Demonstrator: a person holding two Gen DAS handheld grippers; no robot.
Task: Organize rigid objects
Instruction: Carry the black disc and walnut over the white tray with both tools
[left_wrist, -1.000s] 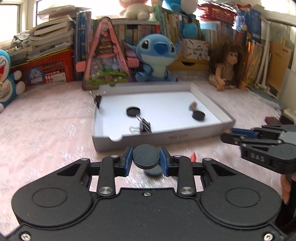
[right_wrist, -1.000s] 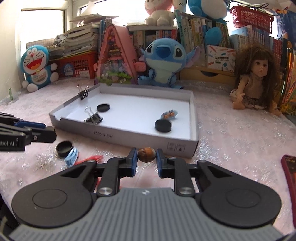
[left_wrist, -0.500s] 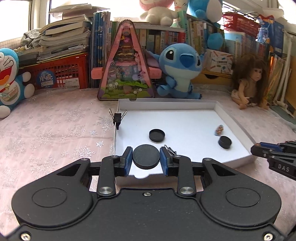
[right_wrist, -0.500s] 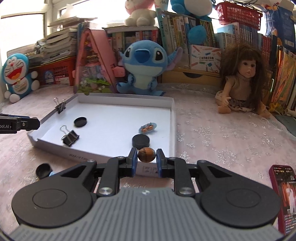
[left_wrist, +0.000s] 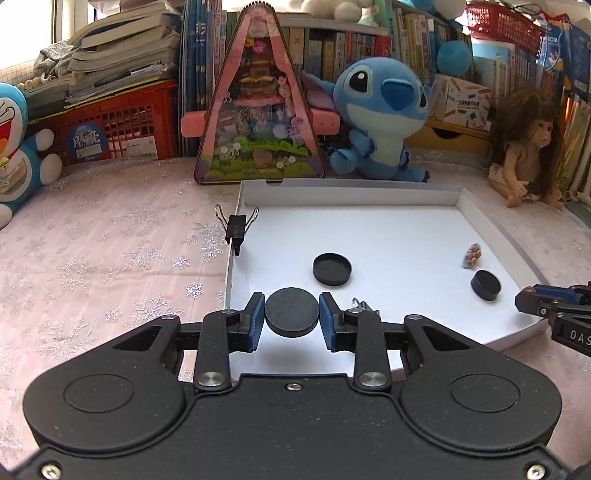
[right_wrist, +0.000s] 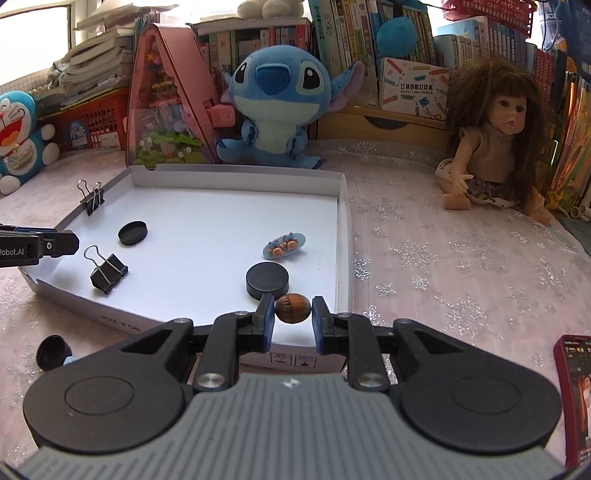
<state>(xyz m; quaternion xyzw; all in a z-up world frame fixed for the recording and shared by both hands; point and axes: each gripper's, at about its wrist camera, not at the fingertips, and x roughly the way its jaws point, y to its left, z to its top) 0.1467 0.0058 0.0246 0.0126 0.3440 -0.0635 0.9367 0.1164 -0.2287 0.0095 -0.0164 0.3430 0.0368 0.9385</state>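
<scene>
Because both pieces belong in the shallow white cardboard tray (left_wrist: 369, 192), I carry them over its near edge. My left hand-held gripper (left_wrist: 291, 317) is clenched on a flat black round plastic cap (left_wrist: 291, 312), pinched across its rim, face tilted up toward me. My right hand-held gripper (right_wrist: 293, 314) grasps a small brown oval acorn-like nut (right_wrist: 293, 308) by its ends, long axis level between the pads. 2 black caps, 2 black binder clips and a blue hair clip (right_wrist: 284, 245) lie inside.

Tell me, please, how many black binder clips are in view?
2: one black binder clip clamped on the white cardboard tray's left wall, another lying inside near the front edge. Others may be hidden.
</scene>
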